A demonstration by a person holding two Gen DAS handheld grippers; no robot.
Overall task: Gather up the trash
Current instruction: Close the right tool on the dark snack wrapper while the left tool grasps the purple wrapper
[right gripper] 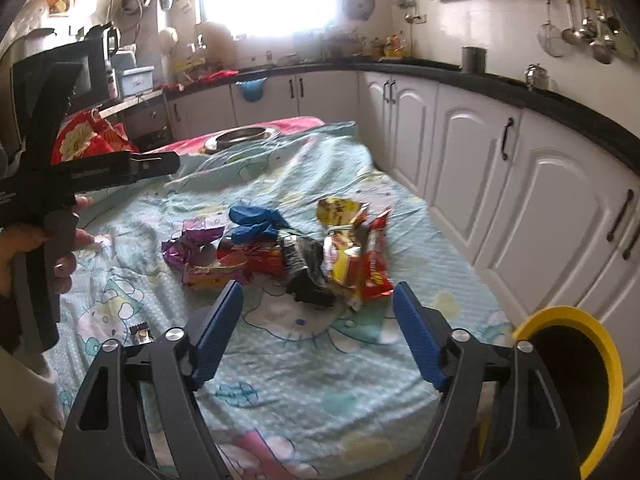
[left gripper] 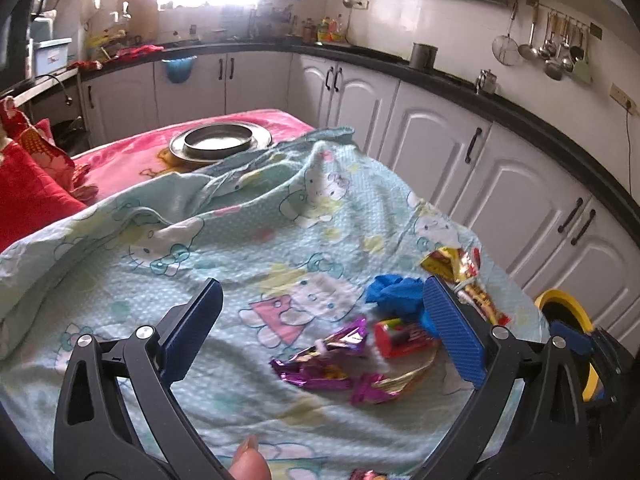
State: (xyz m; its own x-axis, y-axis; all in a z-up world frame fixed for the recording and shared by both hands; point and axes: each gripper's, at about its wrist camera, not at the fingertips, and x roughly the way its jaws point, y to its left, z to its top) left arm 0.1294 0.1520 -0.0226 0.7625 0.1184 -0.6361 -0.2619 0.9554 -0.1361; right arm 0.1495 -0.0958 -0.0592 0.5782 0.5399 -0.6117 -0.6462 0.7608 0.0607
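Observation:
A heap of trash lies on the pale green cartoon-print bedsheet [right gripper: 304, 380]: a purple foil wrapper [right gripper: 192, 248], a crumpled blue piece [right gripper: 256, 220], a black wrapper [right gripper: 308, 276] and red-and-yellow snack bags [right gripper: 352, 256]. My right gripper [right gripper: 318, 286] is open just short of the heap, with nothing between its pads. My left gripper [left gripper: 322, 284] is open above the sheet. The purple wrapper [left gripper: 320, 356], a red pack [left gripper: 400, 336] and the blue piece [left gripper: 396, 292] lie near its right pad, untouched. A yellow-rimmed bin [right gripper: 580, 328] stands at the bed's right edge.
White cabinets [left gripper: 440, 140] under a black counter run close along the bed's right side. A steel plate with a bowl [left gripper: 220, 142] sits on the pink blanket at the far end. Red cushions [left gripper: 28, 188] lie at the left. A hand [right gripper: 24, 248] holds the other tool.

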